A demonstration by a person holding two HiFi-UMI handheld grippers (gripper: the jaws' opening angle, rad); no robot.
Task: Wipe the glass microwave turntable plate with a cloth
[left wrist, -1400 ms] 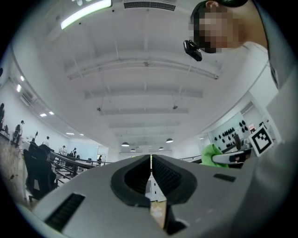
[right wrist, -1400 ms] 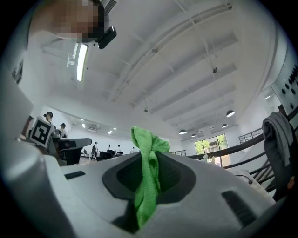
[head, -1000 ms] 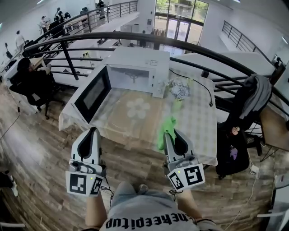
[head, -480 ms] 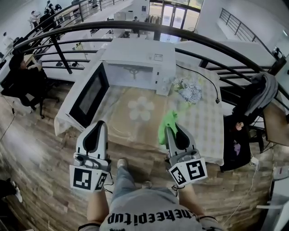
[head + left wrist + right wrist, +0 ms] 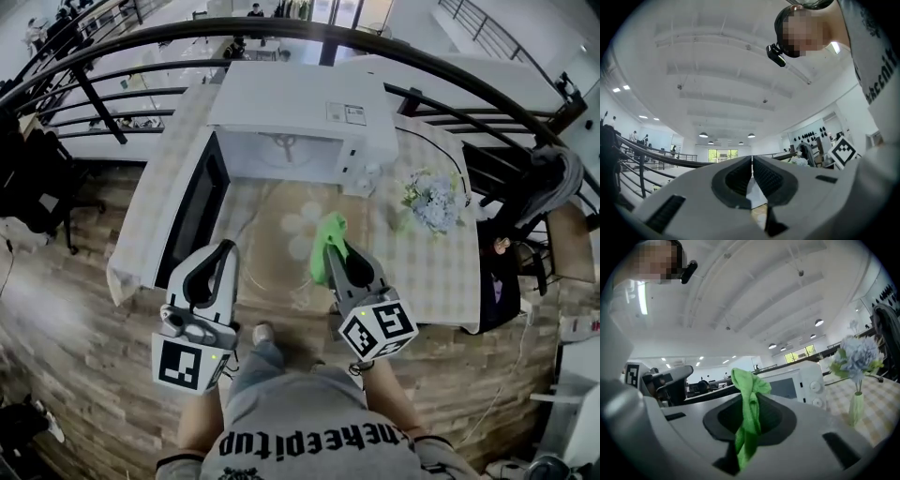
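**Closer in, cloth over the plate**

I have moved up to the table (image 5: 427, 272) in the last second. The open microwave (image 5: 300, 103) now looms larger, and both grippers reach past the table edge. The glass plate (image 5: 277, 267) lies on the table before the microwave, below the gripper tips. The right gripper (image 5: 336, 253) is clamped on the green cloth (image 5: 325, 239). The left gripper (image 5: 225, 247) is closed on nothing. I judge wiping can begin.

A table (image 5: 441, 272) with a pale checked cover fills the middle of the head view. 1 white microwave (image 5: 300, 108) stands on its upper part, door swung open to the left. 1 glass plate (image 5: 272, 248) lies flat at centre, just below the microwave. 1 vase (image 5: 433, 199) of flowers stands at the right.
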